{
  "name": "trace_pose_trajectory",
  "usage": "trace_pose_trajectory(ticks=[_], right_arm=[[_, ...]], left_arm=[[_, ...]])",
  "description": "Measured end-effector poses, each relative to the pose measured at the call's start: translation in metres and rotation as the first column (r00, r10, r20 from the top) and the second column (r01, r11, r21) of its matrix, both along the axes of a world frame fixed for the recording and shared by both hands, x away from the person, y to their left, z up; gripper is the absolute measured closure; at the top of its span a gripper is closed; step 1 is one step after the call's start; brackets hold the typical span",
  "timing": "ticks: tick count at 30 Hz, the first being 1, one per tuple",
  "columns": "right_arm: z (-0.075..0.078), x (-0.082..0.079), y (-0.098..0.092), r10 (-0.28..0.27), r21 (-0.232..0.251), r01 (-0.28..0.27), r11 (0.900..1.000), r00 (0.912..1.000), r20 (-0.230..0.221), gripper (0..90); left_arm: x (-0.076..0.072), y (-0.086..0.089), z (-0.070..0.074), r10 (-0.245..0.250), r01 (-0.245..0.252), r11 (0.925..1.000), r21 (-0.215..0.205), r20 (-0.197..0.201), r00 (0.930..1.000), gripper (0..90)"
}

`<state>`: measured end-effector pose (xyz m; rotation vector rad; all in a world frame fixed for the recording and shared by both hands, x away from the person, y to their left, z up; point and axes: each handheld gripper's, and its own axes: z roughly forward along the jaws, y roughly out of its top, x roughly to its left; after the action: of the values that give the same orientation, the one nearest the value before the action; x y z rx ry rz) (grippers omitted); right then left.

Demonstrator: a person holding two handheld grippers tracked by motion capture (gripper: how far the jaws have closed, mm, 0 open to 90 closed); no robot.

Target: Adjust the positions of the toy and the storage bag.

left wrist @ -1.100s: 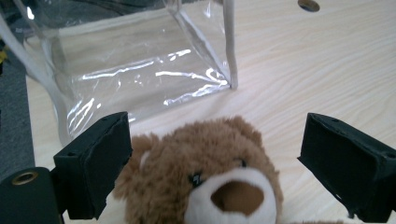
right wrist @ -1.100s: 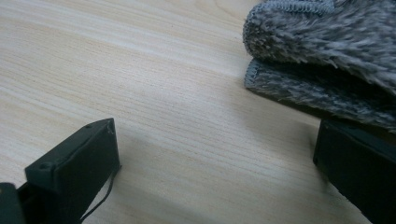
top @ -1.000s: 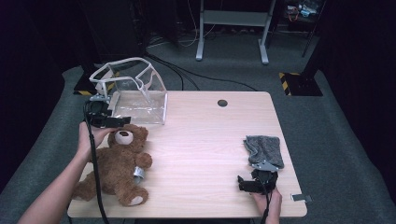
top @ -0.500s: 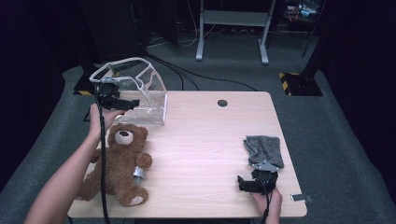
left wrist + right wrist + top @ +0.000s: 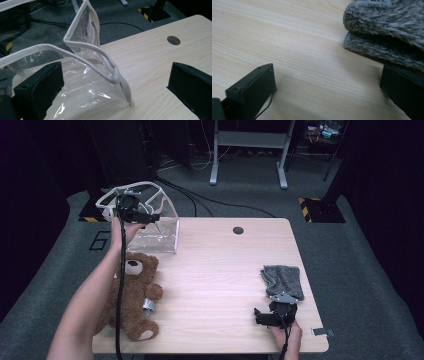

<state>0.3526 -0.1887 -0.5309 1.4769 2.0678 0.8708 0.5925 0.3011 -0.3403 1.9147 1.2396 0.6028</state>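
Hovering at upper left of the high view, the left gripper (image 5: pixel 134 214) spreads empty jaws wide over the clear bag (image 5: pixel 150 222); a teddy bear (image 5: pixel 131 295) lies below. At lower right, the right gripper (image 5: pixel 267 316), jaws apparently wide, rests beside a grey cloth (image 5: pixel 282 280) on the tabletop (image 5: pixel 215 270).

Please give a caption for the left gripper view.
Open left claw facing a clear plastic bag with white trim on the light wooden table.

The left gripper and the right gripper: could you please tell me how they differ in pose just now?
The left gripper is raised at the clear bag with white trim, far end of the table; the right gripper sits low at the near edge, beside the grey cloth. Both have jaws open and hold nothing.
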Motion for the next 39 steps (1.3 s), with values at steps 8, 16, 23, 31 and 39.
trace_pose_trajectory(ticks=[8,16,23,31,39], right_arm=[[0.0,0.0,0.0,0.0,0.0,0.0,1.0,1.0,0.0,0.0],[0.0,0.0,0.0,-0.002,0.0,0.002,1.0,1.0,0.002,0.0],[0.0,0.0,0.0,-0.002,0.0,0.002,1.0,1.0,0.001,0.0],[0.0,0.0,0.0,-0.002,0.0,0.002,1.0,1.0,0.001,0.0],[0.0,0.0,0.0,-0.003,0.0,0.003,1.0,1.0,0.001,0.0]], left_arm=[[0.006,-0.009,-0.003,-0.003,-0.001,0.9974,0.073,0.049,0.9988,31.1],[0.008,-0.017,-0.008,0.003,-0.008,0.9926,0.121,0.042,0.9991,54.9],[0.008,-0.019,-0.013,0.007,-0.012,0.9934,0.114,0.046,0.9989,65.4],[0.007,-0.019,-0.011,-0.035,0.028,0.9916,0.126,0.05,0.9982,77.8],[0.007,-0.026,-0.01,-0.071,0.064,0.9905,0.122,0.058,0.9958,78.8]])
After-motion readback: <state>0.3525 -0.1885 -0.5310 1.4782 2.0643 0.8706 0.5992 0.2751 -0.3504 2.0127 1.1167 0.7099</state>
